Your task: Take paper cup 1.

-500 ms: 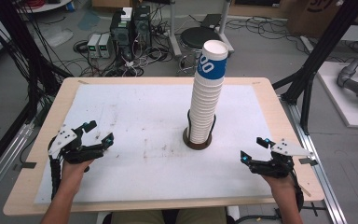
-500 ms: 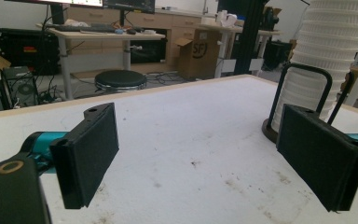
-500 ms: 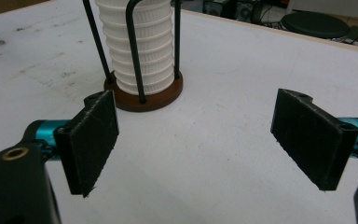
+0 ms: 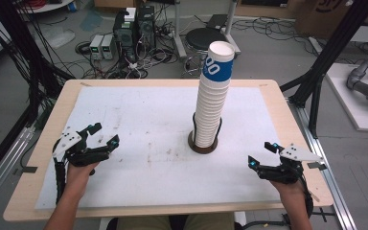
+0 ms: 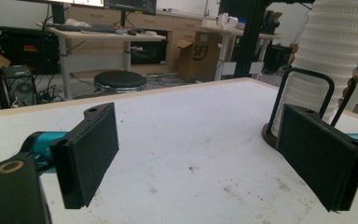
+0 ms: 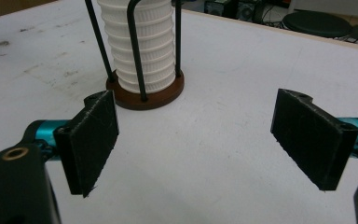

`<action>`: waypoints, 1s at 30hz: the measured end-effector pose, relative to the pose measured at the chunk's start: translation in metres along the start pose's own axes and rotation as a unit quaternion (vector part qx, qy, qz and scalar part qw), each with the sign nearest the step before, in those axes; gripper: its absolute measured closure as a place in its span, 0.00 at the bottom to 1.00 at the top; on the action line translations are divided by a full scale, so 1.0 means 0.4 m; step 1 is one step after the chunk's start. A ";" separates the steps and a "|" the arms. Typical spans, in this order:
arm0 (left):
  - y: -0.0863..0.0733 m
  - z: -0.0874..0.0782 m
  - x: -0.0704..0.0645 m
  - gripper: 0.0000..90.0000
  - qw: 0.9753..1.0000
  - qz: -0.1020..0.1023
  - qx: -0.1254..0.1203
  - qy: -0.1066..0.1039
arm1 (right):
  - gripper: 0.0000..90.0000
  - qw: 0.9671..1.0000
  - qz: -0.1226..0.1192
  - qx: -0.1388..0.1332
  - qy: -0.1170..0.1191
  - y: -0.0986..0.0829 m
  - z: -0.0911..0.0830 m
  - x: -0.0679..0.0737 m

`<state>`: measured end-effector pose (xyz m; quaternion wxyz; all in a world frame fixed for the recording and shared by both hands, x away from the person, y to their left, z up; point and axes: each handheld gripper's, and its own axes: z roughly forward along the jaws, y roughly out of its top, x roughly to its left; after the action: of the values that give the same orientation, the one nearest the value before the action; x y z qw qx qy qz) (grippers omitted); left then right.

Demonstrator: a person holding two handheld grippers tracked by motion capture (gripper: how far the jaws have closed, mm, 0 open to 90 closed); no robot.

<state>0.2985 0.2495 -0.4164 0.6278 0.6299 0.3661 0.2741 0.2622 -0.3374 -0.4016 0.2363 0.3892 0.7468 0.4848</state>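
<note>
Cups [image 4: 212, 103] stand stacked in a round wire holder [image 4: 204, 143]; both grippers' jaws gape wide, empty.

The room is evenly bright, with soft light from above. The white bench [image 4: 139, 115] reflects it without hard glare, and the cup stack [image 4: 212, 96] throws only a faint shadow. The high view is a little soft and grainy, with edges bending slightly. In the gripper views the near black pads [image 5: 89, 151] are slightly blurred, and the far background looks washed out.
</note>
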 end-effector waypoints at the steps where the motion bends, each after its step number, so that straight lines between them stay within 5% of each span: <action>1: 0.001 0.000 0.000 0.14 1.000 -0.001 -0.001 -0.001 | 0.17 1.000 0.002 -0.001 0.001 0.001 -0.001 0.001; 11: 0.004 -0.001 -0.014 0.14 1.000 0.006 0.002 -0.014 | 0.17 1.000 0.001 -0.005 0.010 0.015 -0.001 0.014; 30: -0.003 0.008 -0.020 0.14 1.000 -0.001 0.009 -0.024 | 0.17 0.996 -0.014 -0.039 0.082 0.205 0.023 0.056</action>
<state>0.2964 0.2412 -0.4168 0.6312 0.6412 0.3540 0.2552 0.2848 -0.2957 -0.3303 0.1963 0.3277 0.7496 0.5405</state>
